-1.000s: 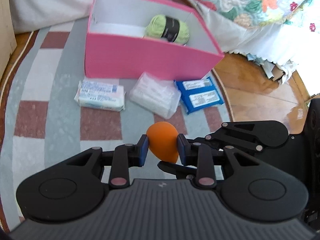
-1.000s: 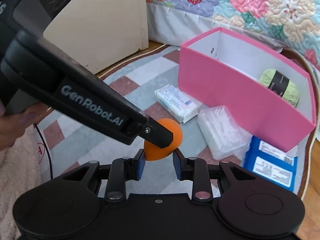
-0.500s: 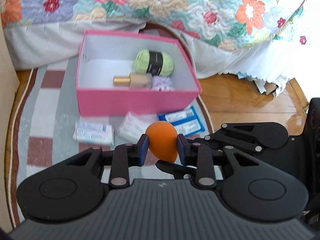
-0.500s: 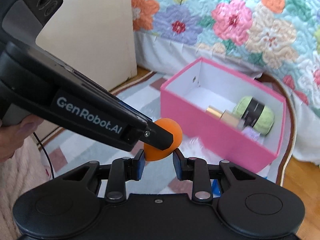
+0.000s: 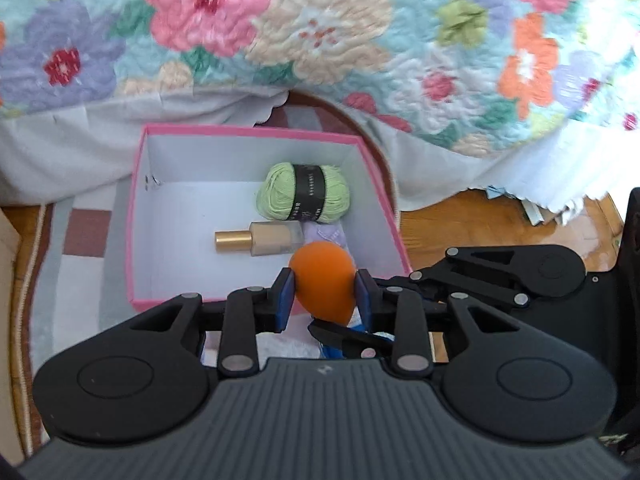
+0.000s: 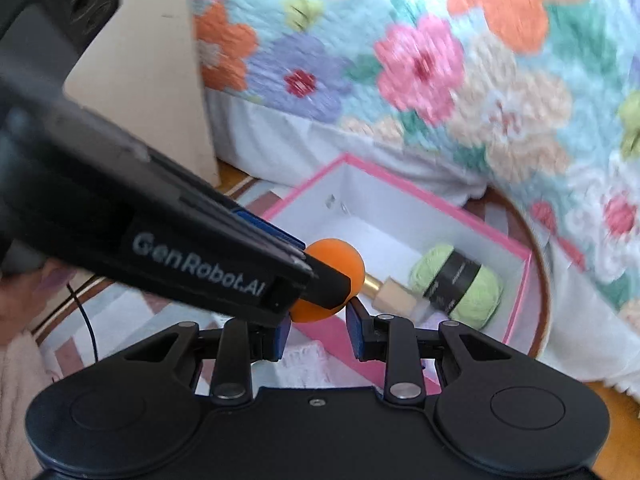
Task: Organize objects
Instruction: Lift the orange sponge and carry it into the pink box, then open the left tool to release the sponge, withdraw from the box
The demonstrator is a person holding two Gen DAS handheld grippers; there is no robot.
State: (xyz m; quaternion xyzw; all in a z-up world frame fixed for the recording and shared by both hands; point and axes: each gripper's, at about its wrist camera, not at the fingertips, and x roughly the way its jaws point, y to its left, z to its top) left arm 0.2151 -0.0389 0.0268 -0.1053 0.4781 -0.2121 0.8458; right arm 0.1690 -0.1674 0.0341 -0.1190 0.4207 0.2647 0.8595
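My left gripper (image 5: 324,300) is shut on an orange egg-shaped sponge (image 5: 324,280) and holds it above the near wall of the pink box (image 5: 256,130). The box holds a green yarn ball (image 5: 304,192), a beige bottle with a gold cap (image 5: 260,238) and a small lilac item (image 5: 326,236). In the right wrist view the left gripper (image 6: 316,280) crosses from the left with the sponge (image 6: 340,258). My right gripper (image 6: 316,330) sits just below the sponge; its pads stand a little apart beside the sponge's lower end, and whether they touch it is unclear.
A flowered quilt (image 5: 320,40) hangs over the bed behind the box. A checked rug (image 5: 80,240) lies under the box, with wooden floor (image 5: 480,224) to the right. A beige board (image 6: 160,80) stands at the left. Packets lie under the grippers, mostly hidden.
Both grippers have risen and moved forward with the sponge, so the box is now seen from above. The right gripper's pads have spread slightly.
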